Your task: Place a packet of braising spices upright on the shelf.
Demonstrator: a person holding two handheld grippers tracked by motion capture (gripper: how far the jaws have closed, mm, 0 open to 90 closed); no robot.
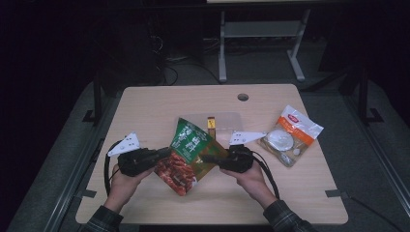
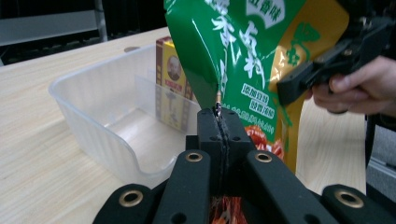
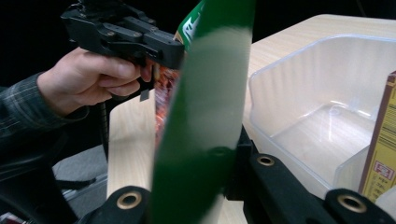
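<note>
A green snack bag (image 1: 188,154) with red food printed at its bottom is held up between both grippers over the table's front middle. My left gripper (image 1: 162,153) is shut on the bag's left edge; in the left gripper view its jaws pinch the bag (image 2: 247,60) tightly together. My right gripper (image 1: 208,158) is shut on the opposite edge, and it also appears across the bag as the right gripper (image 2: 289,88). In the right gripper view the bag (image 3: 205,116) stands edge-on and hides most of the jaws.
A clear plastic container (image 1: 227,121) sits just behind the bag, with a yellow box (image 1: 211,124) standing inside it. A white and orange packet (image 1: 290,135) lies at the right of the table. The table top has a cable hole (image 1: 243,96) at the back.
</note>
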